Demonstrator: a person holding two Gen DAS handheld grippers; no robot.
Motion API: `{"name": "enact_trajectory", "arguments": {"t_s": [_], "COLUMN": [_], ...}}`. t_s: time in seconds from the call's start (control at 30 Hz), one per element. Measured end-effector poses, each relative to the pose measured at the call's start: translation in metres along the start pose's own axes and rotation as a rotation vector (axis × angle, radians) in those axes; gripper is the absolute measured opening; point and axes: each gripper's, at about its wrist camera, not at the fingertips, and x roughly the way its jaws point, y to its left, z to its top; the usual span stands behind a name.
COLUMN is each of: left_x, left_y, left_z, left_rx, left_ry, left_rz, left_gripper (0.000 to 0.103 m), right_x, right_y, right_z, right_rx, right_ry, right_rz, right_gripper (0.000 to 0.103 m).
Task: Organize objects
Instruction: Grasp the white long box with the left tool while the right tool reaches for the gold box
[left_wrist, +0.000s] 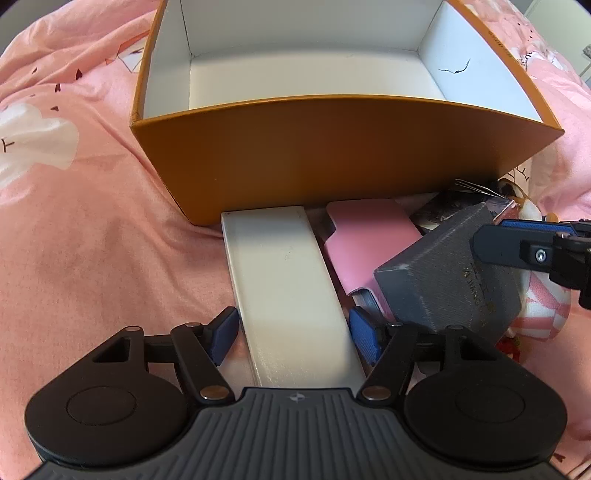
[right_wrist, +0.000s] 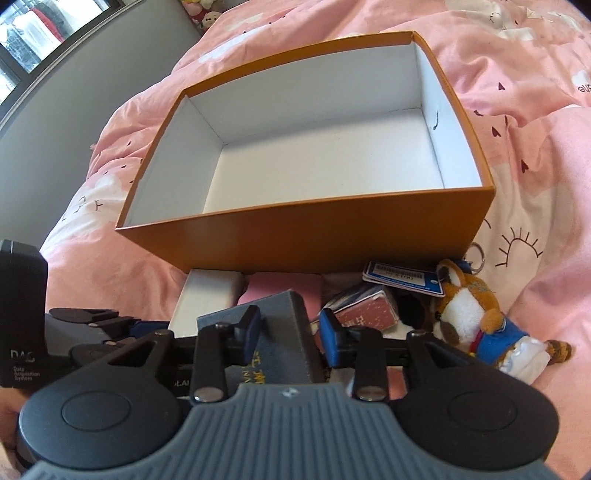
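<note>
Left wrist view, nearest first: the left gripper (left_wrist: 293, 334) has its 2 blue-padded fingers (left_wrist: 224, 334) spread apart on either side of a long white box (left_wrist: 286, 280), each pad just beside a long edge; whether they touch it I cannot tell. The white box lies flat on the pink bedding (left_wrist: 92, 229), its far end against the orange box (left_wrist: 332, 155). Just right of it lies a pink case (left_wrist: 364, 236), partly under a tilted grey box (left_wrist: 447, 273).

Right wrist view: the right gripper (right_wrist: 290, 334) straddles that grey box (right_wrist: 269, 332), fingers (right_wrist: 251, 330) open with the left pad against the box's top and the right pad beside its edge; no firm clamp is visible. Just right lie a small reddish packet (right_wrist: 369, 314), a blue-and-white tag (right_wrist: 402, 280) and a plush toy (right_wrist: 476, 321) with a keyring. Beyond them the orange box (right_wrist: 295, 240) stands open, its white inside bare.
</note>
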Motion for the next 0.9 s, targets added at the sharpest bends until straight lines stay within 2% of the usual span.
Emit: {"name": "enact_trajectory", "arguments": {"t_s": [0.17,0.3,0.37,0.43,0.53,0.6,0.7,0.9], "left_x": [-0.016,-0.035,-0.044,-0.054,-0.066,-0.071,-0.077,-0.085], "left_y": [-0.001,0.007,0.01,0.013,0.015,0.016,0.017,0.018], "left_z": [-0.007,-0.009,-0.012,-0.016,-0.02,-0.023,-0.029,-0.041], "left_rx": [0.014,0.0,-0.005,-0.015,-0.03,-0.037,-0.044,-0.047], "left_ry": [-0.043,-0.078,-0.092,-0.11,-0.148,-0.168,-0.189,-0.214], "left_rz": [0.026,0.006,-0.009,-0.018,-0.019,-0.024,-0.038,-0.046], "left_gripper": [0.075,0.074,0.073,0.073,0.073,0.073,0.073,0.071], "right_x": [-0.012,-0.028,-0.03,-0.026,-0.015,-0.007,0.008,0.038], "right_y": [0.005,0.014,0.017,0.021,0.027,0.028,0.028,0.028], "right_z": [-0.004,-0.008,-0.01,-0.014,-0.026,-0.033,-0.04,-0.048], "right_rx": [-0.026,-0.059,-0.048,-0.027,-0.01,0.02,0.088,0.179], "right_ry": [-0.003,-0.03,0.019,0.102,0.223,0.279,0.35,0.444], "right_rz": [0.043,0.066,0.134,0.198,0.246,0.263,0.293,0.281], "right_gripper": [0.037,0.038,0.038,0.038,0.04,0.057,0.069,0.074]}}
